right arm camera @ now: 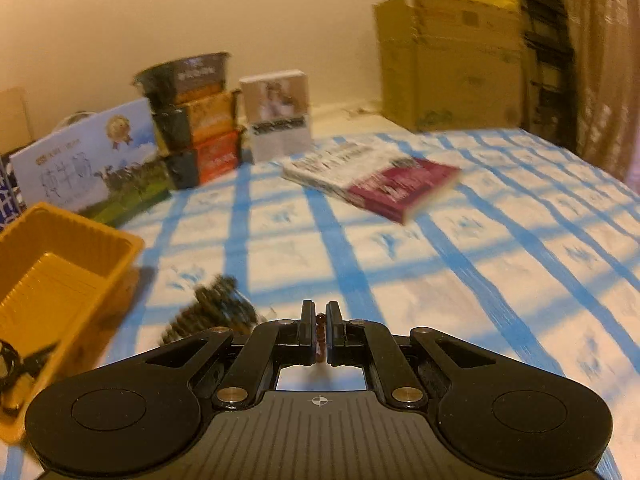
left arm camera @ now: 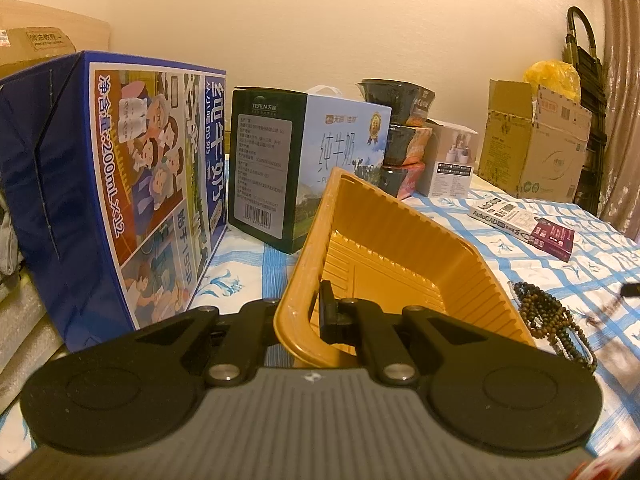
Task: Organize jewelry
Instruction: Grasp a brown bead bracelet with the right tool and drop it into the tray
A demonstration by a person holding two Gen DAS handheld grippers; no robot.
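A yellow ribbed plastic tray stands tilted on the blue-checked cloth. My left gripper is shut on its near rim, with one finger inside the tray and the other hidden behind the wall. A pile of dark brown bead strings lies just right of the tray. In the right wrist view the tray is at the left and the blurred bead pile is beside it. My right gripper is shut on a strand of brown beads. A dark cord piece lies in the tray's near corner.
A blue milk carton box and a green-and-white milk box stand behind the tray. Stacked noodle bowls and a small white box are further back. A book lies on the cloth, and a cardboard box stands far right.
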